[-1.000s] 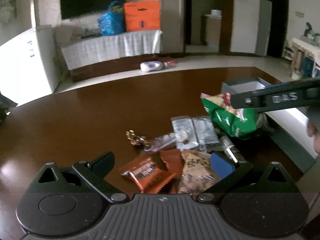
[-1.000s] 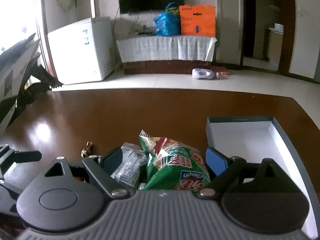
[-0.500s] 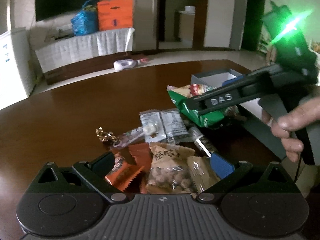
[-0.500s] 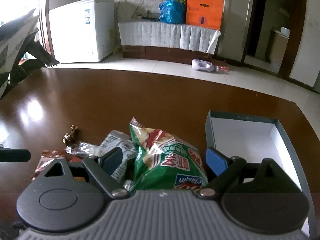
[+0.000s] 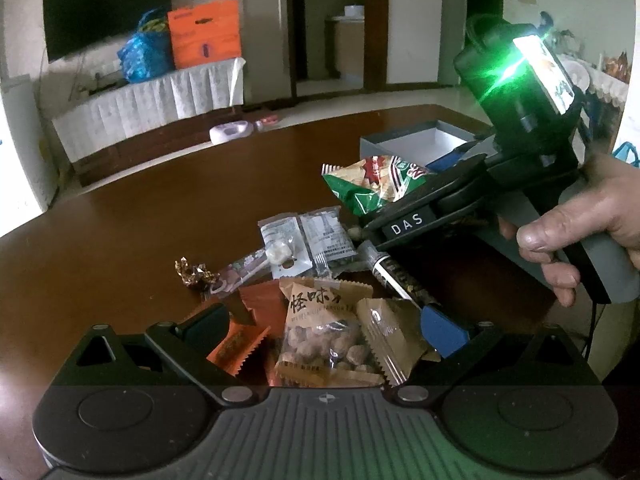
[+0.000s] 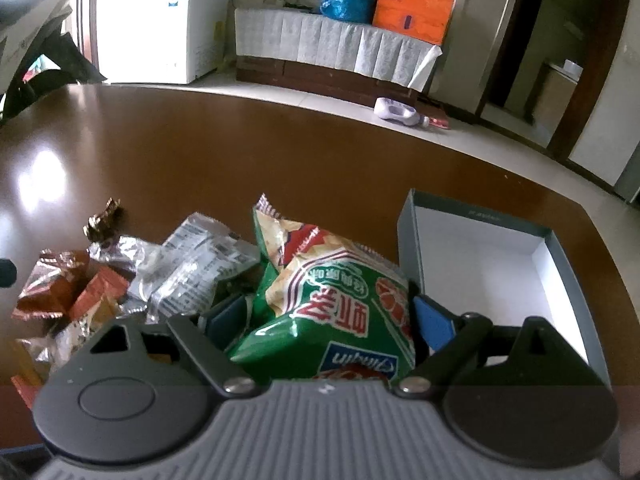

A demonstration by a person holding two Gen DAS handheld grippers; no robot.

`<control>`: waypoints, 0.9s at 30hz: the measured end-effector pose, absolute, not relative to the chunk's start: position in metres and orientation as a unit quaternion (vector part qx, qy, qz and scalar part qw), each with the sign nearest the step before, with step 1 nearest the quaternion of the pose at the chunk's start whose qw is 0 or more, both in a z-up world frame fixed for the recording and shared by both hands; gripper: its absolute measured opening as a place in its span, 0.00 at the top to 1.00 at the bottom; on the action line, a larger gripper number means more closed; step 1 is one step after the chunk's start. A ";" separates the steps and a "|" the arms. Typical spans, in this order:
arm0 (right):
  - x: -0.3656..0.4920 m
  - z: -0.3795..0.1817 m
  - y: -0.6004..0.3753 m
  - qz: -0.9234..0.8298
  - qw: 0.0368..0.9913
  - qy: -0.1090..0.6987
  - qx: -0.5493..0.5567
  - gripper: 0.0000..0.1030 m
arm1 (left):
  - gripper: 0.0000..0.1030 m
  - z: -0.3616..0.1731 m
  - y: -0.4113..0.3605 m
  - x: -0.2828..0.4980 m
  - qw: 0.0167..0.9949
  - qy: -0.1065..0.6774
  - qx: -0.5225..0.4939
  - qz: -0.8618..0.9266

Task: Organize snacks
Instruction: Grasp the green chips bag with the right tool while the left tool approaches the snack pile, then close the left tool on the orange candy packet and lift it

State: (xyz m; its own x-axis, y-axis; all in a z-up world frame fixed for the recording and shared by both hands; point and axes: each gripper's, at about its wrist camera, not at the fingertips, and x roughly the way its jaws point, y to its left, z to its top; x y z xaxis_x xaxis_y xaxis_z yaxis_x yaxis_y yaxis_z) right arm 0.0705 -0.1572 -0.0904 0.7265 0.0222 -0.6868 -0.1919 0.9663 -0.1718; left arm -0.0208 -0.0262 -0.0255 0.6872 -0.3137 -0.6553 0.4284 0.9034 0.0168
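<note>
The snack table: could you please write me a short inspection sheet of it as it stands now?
Surface: brown table, glossy.
Job's things: green chip bag; open grey box, white inside; nut packet; orange packets; clear packets.
Clutter: gold-wrapped candy.
Grippers: right claw shut on green chip bag; left claw open above nut packet.
Cables: nothing seen.
Surroundings: white freezer, orange bag.

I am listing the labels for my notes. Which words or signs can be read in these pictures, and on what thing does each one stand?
"DAS": on the side of the right gripper.
"怪味": on the tan nut packet; smaller print unreadable.
"Qinqin", seen upside down: on the green chip bag; its red characters unclear.
Silver packets: print too small.
</note>
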 end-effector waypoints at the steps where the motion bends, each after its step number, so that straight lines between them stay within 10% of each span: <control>1: 0.071 -0.092 -0.157 0.059 0.921 0.367 -0.119 0.18 | 0.00 -0.027 -0.026 -0.021 0.914 0.341 0.085 -0.203; 27: 0.064 -0.083 -0.160 0.071 0.933 0.343 -0.086 0.32 | 0.00 -0.030 0.034 0.009 0.935 0.339 -0.028 -0.106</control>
State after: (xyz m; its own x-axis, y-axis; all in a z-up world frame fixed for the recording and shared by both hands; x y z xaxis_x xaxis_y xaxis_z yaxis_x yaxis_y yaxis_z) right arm 0.0638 -0.1601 -0.0834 0.7541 0.0725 -0.6528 -0.1909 0.9752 -0.1122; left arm 0.0095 0.0341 -0.0295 0.7484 -0.2171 -0.6267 0.1788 0.9760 -0.1246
